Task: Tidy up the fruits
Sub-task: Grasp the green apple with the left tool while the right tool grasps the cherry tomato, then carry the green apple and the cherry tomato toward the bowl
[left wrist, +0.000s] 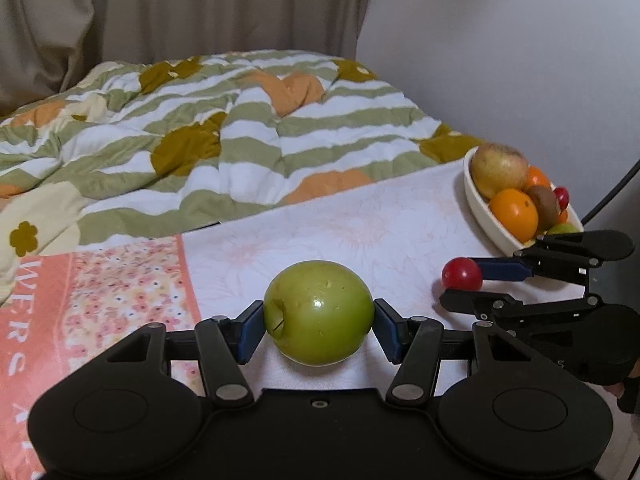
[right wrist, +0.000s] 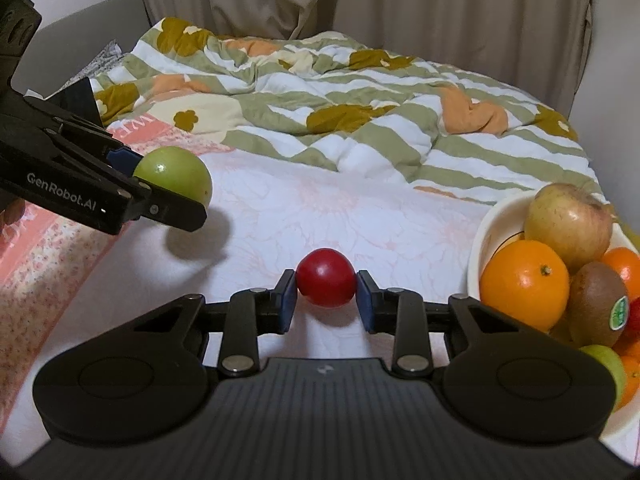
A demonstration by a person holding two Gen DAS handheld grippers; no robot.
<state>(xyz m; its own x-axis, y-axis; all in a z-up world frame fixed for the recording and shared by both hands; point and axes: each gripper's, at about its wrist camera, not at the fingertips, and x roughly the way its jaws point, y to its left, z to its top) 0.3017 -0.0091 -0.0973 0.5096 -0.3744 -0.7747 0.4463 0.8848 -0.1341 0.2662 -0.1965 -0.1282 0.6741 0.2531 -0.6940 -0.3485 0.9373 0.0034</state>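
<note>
the bed [right wrist: 360,216], spread with a pale floral sheet and a striped quilt [left wrist: 224,128] bunched toward its far edge, carried everything. a cream bowl [right wrist: 486,232] sat near the bed's right edge, already heaped with an apple, oranges and a kiwi. the left tool [left wrist: 319,322] was clamped on a green apple [left wrist: 319,312], its blue pads pressed against both sides; a shadow on the sheet in the right wrist view suggested the apple was lifted clear of the bed, toward the left side. the right tool [right wrist: 326,290] gripped a small red fruit [right wrist: 326,277] between its pads, low over the sheet near the middle, with the bowl just to its right.

the step in hand looked like carrying both fruits to the bowl. to do it well, the red fruit, being nearer, should probably go first, set gently into a gap rather than dropped on the pile, which looked ready to roll. the left tool should hold back until the right one is clear, then place the apple low against the bowl's near wall.
</note>
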